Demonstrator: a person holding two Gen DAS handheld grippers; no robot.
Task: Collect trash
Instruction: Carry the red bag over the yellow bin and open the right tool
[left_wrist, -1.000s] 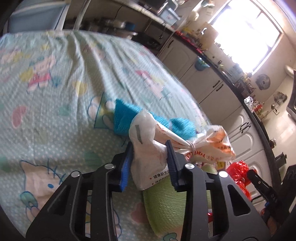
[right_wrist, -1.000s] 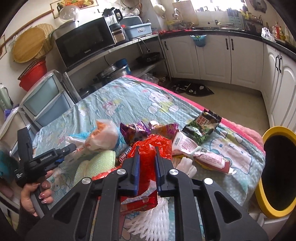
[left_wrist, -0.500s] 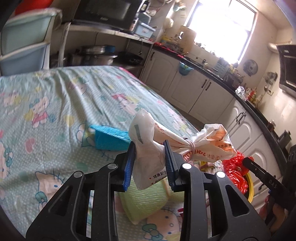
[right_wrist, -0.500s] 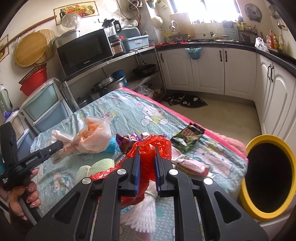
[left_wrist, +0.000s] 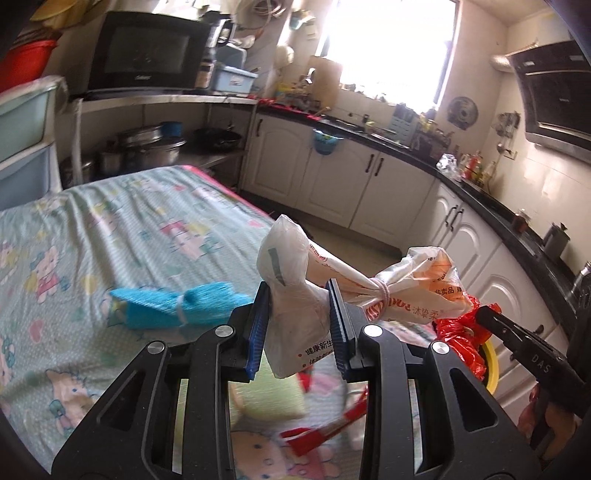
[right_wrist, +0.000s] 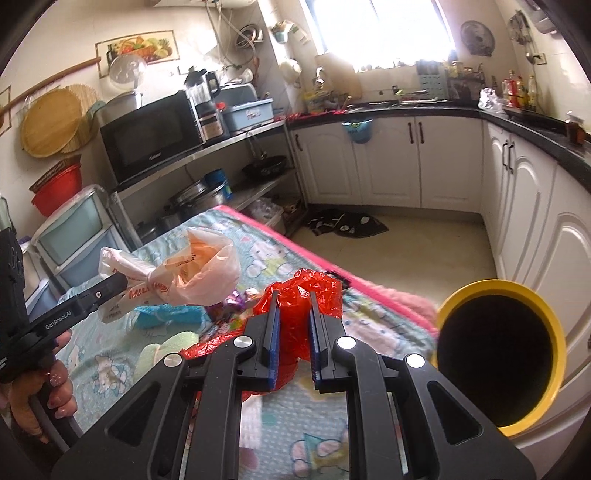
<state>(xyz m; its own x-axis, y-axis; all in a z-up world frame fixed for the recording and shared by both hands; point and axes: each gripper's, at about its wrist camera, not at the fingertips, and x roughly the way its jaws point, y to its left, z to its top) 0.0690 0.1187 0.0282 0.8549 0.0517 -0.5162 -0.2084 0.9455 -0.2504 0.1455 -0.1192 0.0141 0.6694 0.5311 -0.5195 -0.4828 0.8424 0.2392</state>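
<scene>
step: carry to yellow bin (right_wrist: 502, 369) | left gripper (left_wrist: 299, 328) clamped on tied white bag (left_wrist: 295, 295) | right gripper (right_wrist: 293, 332) pinched on red bag (right_wrist: 299, 295) | next: both brought over bin mouth, then released

The tabletop cloth (left_wrist: 122, 229) is pale mint with tiny white dots and pastel cartoon cats, edged in pink. The knotted bag (left_wrist: 295, 295) is milky white with orange and red print; the crumpled bag (right_wrist: 299, 295) is bright red. A blue bundle (left_wrist: 173, 302) lies beside a light green pad (right_wrist: 162, 354). The bin (right_wrist: 554, 354) has a yellow rim and black inside. The fingers (right_wrist: 274, 332) carry blue pads on black frames.
</scene>
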